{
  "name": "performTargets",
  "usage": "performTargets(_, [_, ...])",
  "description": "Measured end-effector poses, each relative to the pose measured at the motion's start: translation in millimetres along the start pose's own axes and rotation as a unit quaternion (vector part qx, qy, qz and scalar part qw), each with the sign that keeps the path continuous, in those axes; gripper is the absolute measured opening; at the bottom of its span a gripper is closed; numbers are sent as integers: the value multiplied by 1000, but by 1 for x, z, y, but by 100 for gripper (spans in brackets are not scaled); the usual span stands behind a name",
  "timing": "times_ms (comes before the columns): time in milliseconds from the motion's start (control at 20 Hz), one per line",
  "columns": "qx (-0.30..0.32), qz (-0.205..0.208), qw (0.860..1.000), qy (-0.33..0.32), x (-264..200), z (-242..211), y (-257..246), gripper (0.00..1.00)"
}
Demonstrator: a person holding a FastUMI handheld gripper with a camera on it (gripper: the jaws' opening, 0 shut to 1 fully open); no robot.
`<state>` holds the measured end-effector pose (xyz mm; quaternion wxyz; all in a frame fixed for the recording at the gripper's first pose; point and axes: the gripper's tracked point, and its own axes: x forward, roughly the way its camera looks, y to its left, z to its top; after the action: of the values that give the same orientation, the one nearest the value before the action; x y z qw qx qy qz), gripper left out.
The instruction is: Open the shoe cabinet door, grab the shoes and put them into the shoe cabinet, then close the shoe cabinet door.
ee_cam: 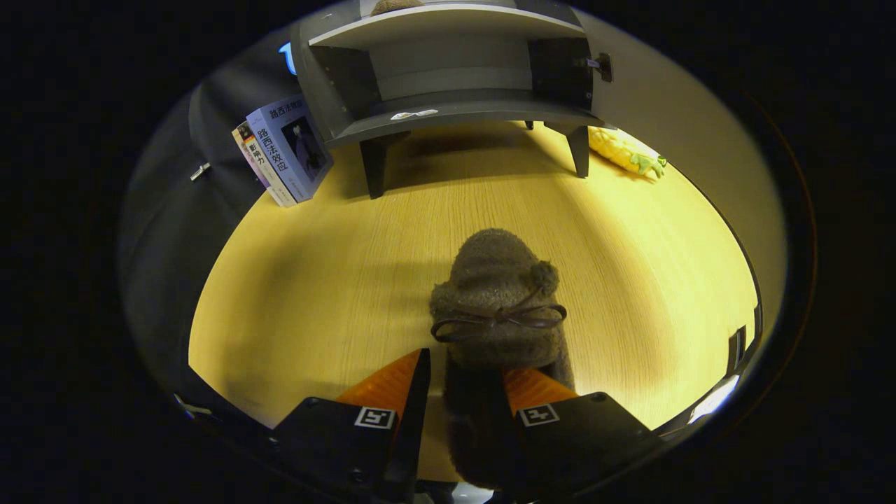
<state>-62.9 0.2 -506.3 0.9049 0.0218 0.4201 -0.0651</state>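
A brown fuzzy slipper (498, 301) with a dark bow lies on the wooden table (315, 280), toe pointing toward the cabinet. Its heel end sits between my gripper's (465, 371) fingers. The left finger stands just outside the slipper with a thin strip of table showing between them; the right finger lies against the slipper's heel. The grey shoe cabinet (448, 105) stands on legs beyond the slipper, both doors swung open, its lower shelf bare. Another brown fuzzy thing (395, 5) rests on the cabinet's upper level.
Two books (287, 150) lean against the cabinet's left side. A yellow plush toy (626, 154) lies to the right of the cabinet's legs. The right door carries a knob (603, 66). Bare tabletop stretches between slipper and cabinet.
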Motion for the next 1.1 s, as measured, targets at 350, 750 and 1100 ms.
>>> performTargets(350, [-14,-16,999,-29,24,13,-7,21])
performTargets(750, [-41,-19,999,-23,26,13,-5,6])
performTargets(1100, [-38,-15,999,-19,12,14,-4,6])
